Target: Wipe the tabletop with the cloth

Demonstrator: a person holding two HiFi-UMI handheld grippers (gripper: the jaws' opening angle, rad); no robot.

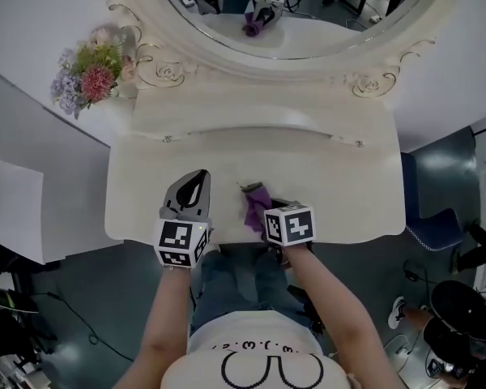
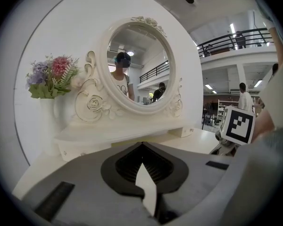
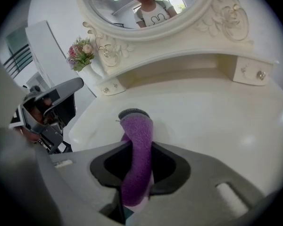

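Cloth [image 3: 137, 154]: purple, sitting lower centre of right gripper view, hanging over the counter [image 1: 340, 193] by its front edge.
Right tongs [image 3: 134, 119]: clenching the cloth.
Left tongs [image 2: 142, 146]: pressing together, gripping nothing.
Risk: bunched cloth is probably touching little surface; dragging could pull it free, leaving patches unwiped.
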